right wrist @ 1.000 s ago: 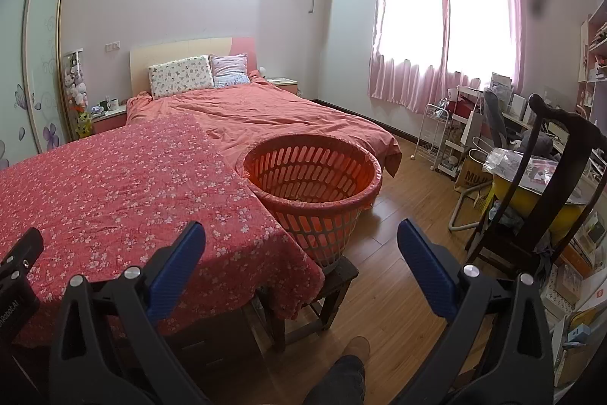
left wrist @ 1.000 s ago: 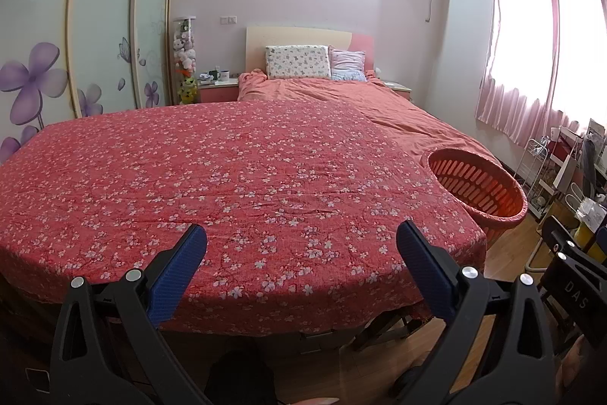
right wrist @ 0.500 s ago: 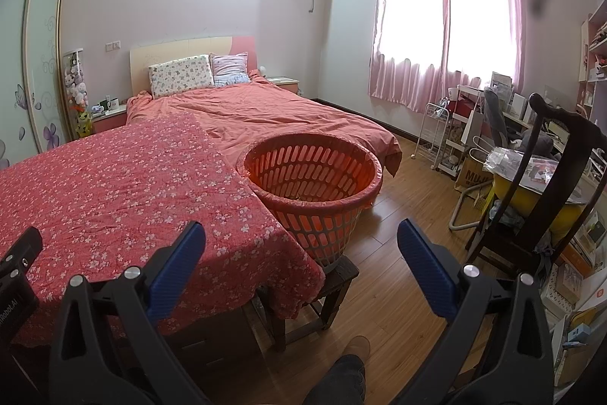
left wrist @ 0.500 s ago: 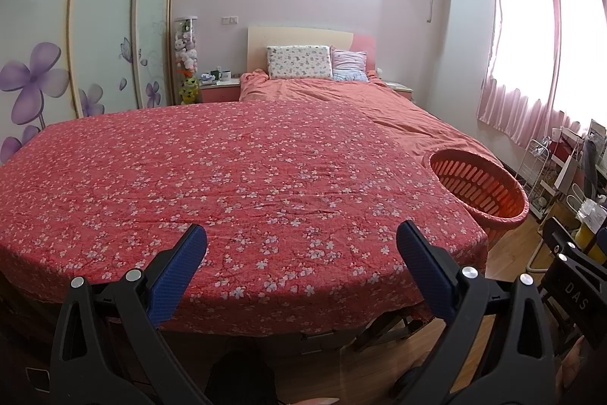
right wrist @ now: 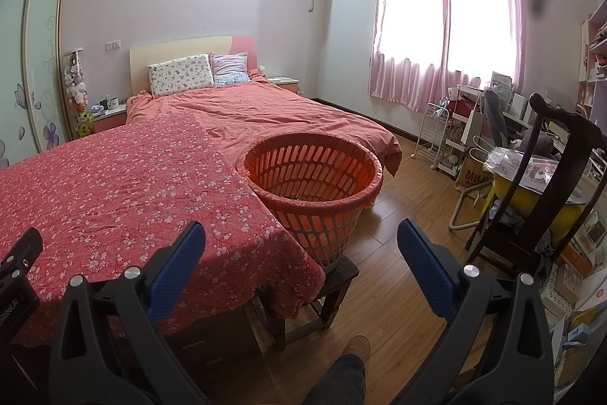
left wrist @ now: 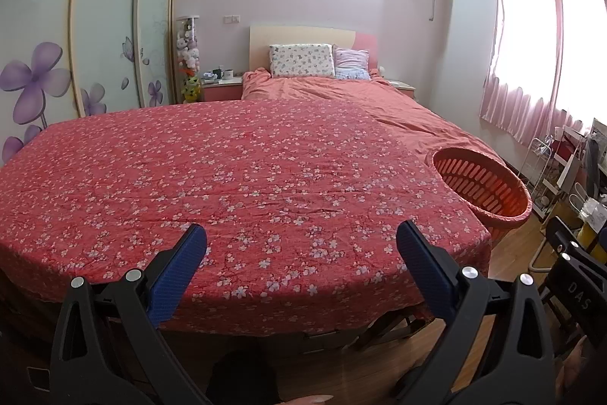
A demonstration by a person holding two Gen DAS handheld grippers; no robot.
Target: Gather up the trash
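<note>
Both the left gripper point(left wrist: 301, 249) and the right gripper point(right wrist: 301, 247) are wide open and hold nothing. The orange basket point(right wrist: 315, 173) stands on a stool point(right wrist: 334, 285) beside the flowered cloth point(left wrist: 227, 177); a dark chair point(right wrist: 546, 185) is near.

A table point(left wrist: 242, 323) is covered by a red floral cloth point(left wrist: 235, 185), on which nothing is seen. At its right edge an orange basket point(right wrist: 311, 185) is set on a dark stool point(right wrist: 334, 281) on the wooden floor point(right wrist: 398, 276). Something pale, perhaps trash, is glimpsed in the basket. Beyond, a bed point(right wrist: 280, 112) is seen with two pillows point(right wrist: 180, 74).
</note>
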